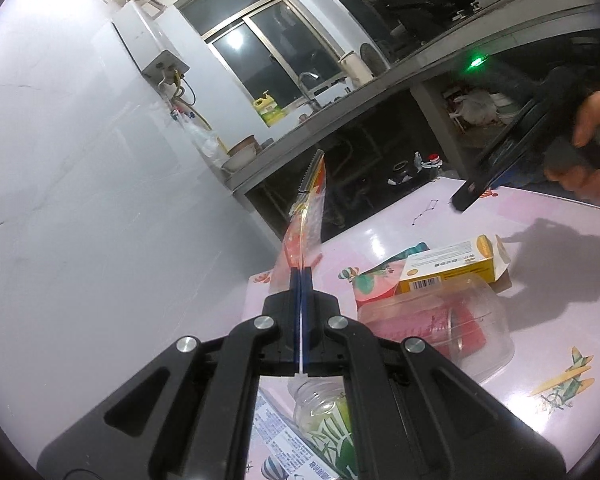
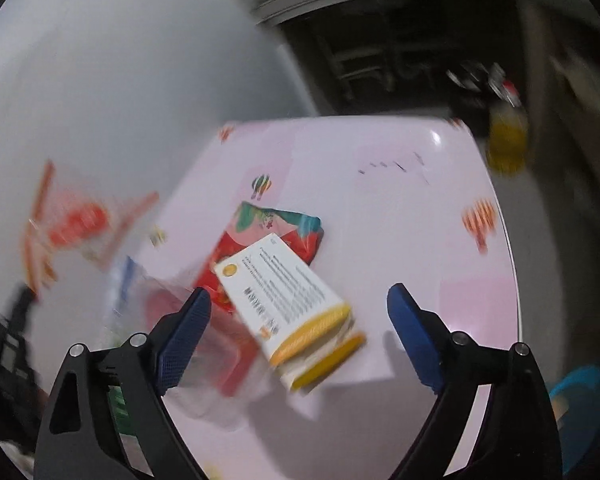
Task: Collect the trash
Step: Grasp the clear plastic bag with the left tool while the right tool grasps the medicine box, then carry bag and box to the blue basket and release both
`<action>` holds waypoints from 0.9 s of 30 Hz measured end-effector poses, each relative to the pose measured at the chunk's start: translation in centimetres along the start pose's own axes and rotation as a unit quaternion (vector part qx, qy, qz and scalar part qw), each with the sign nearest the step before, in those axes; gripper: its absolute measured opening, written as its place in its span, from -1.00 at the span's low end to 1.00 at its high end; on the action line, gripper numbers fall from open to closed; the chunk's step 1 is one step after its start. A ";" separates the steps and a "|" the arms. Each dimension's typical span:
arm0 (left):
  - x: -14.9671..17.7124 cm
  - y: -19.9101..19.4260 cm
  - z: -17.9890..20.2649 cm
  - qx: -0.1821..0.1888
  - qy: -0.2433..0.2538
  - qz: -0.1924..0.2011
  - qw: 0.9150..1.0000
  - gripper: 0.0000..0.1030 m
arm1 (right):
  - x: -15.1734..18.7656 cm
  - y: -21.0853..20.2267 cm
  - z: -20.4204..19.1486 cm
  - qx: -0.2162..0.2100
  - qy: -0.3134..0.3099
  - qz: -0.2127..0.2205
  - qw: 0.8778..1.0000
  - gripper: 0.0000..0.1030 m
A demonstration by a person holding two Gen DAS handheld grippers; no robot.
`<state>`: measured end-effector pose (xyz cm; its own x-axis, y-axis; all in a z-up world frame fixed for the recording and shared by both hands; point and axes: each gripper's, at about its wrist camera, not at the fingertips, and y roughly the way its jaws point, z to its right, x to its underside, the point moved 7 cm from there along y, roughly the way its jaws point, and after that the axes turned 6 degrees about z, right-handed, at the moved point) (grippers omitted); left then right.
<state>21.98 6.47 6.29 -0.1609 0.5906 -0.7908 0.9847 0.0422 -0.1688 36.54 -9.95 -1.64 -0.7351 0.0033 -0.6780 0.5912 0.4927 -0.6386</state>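
My left gripper (image 1: 301, 270) is shut on a clear and red plastic wrapper (image 1: 306, 216), held up off the pink table (image 1: 540, 280). The same wrapper (image 2: 72, 220) shows blurred at the left of the right wrist view. My right gripper (image 2: 298, 312) stands open above the table, its blue pads either side of a yellow and white carton (image 2: 292, 304) without touching it. That carton (image 1: 452, 266) lies on a red and teal packet (image 2: 284, 232). A clear plastic jar (image 1: 440, 332) lies on its side beside the carton. The right gripper's finger (image 1: 496, 168) reaches in from the right, a hand behind it.
A clear bottle with green label (image 1: 328, 412) and a printed leaflet (image 1: 284, 440) lie under my left gripper. Behind the table runs a grey counter (image 1: 340, 120) with a sink tap, a bowl and a green bottle. A yellow-filled bottle (image 2: 506, 140) stands on the floor beyond the table.
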 end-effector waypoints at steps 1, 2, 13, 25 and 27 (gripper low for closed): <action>0.1 0.0 0.0 0.000 0.000 -0.001 1.000 -1.00 | -0.4 1.1 -0.7 -0.002 -0.026 -0.016 1.000 0.71; 0.2 0.2 -0.1 -0.001 -0.001 -0.003 1.000 -1.00 | -0.5 1.9 -1.3 -0.009 -0.042 -0.028 0.999 0.72; 0.0 0.7 -0.4 0.003 -0.007 -0.006 1.000 -1.00 | 0.3 9.5 -4.5 -0.005 -0.138 -0.131 0.982 0.72; -0.5 0.6 0.0 0.008 -0.012 0.004 1.000 -1.00 | 1.0 9.9 -3.2 -0.027 -0.118 -0.136 0.983 0.56; -0.6 0.7 0.0 0.008 -0.011 0.005 1.000 -1.00 | 1.1 9.7 -3.0 -0.027 -0.116 -0.130 0.984 0.55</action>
<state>22.71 6.12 6.61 -0.1521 0.5730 -0.8053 0.9852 0.0232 -0.1696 40.48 -2.59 -7.46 -0.7593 -0.3250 -0.5638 0.3703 0.4966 -0.7850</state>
